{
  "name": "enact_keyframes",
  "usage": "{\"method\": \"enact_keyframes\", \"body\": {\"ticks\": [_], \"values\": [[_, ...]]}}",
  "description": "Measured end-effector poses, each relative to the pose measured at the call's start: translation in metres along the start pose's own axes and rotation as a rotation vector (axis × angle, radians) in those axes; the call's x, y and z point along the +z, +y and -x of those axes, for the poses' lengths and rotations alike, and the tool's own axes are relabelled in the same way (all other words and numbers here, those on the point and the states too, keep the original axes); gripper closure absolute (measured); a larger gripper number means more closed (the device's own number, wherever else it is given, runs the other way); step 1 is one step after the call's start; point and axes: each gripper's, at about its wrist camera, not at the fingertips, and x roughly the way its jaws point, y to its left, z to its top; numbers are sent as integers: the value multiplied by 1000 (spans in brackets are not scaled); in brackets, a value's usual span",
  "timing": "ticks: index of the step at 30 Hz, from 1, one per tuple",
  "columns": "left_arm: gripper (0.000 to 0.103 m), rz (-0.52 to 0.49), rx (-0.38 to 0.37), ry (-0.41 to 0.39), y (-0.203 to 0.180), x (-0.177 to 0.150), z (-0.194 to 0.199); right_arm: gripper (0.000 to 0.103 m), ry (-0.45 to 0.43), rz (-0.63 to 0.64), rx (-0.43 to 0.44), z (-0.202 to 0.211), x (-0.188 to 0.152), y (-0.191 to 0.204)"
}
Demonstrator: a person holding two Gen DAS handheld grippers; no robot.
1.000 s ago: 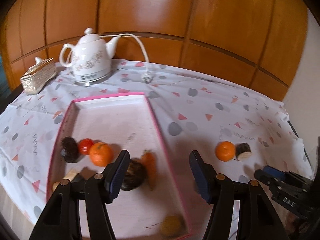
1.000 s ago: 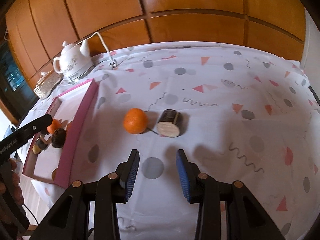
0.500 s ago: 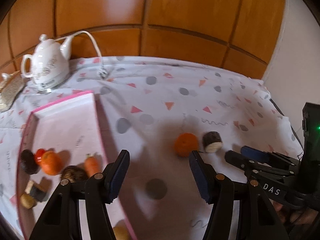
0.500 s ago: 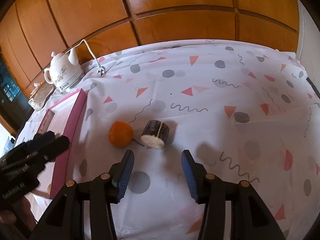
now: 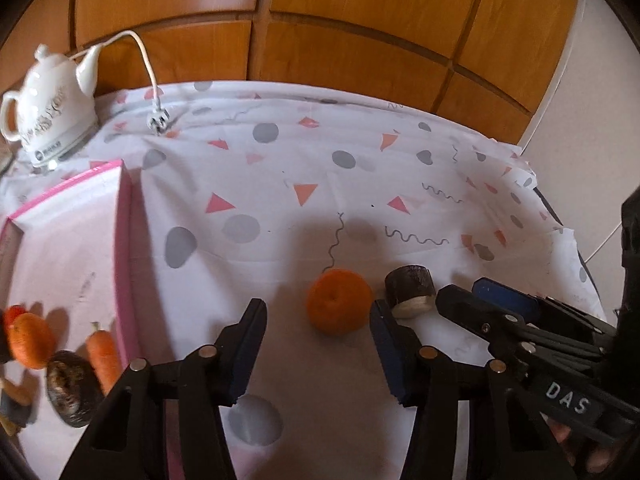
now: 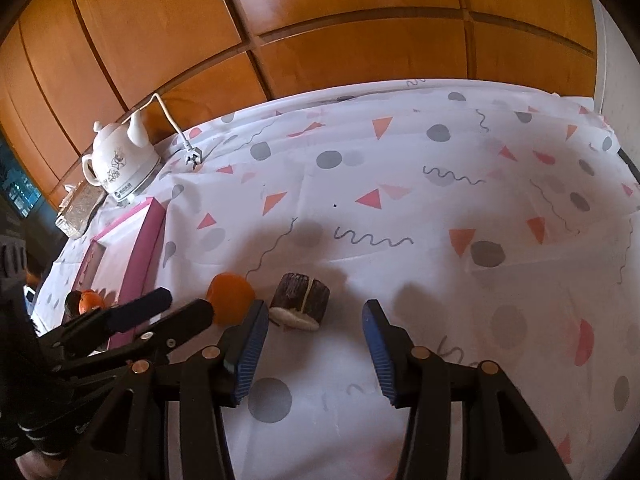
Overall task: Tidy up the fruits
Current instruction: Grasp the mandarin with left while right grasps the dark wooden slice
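left gripper: jaws spread wide, nothing held. The loose orange sits on the cloth just ahead of the gap between the pads, not touched as far as I can see.
right gripper: also wide open and empty. The dark log-shaped piece with the pale cut end lies just ahead of the fingertips, closer to the left pad, no contact.
orange vs log piece: side by side on the surface, orange on the left, a small gap between them.
both grippers: close together, the left one's fingers reach right up beside the orange in the right wrist view.
pink tray: off to the left, well apart from the loose orange. Holds another orange, a carrot, a dark lumpy fruit and a few bits at the edge I can't make out.
back corner: white kettle with its cord and plug lying on the cloth.
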Motion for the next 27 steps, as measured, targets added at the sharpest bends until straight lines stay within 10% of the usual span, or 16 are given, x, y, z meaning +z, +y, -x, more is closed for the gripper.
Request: {"method": "enact_keyframes", "body": {"ticks": [27], "values": [[63, 9, 47, -61, -2, -23, -19, 53, 47, -15, 65, -16, 7, -1]]}}
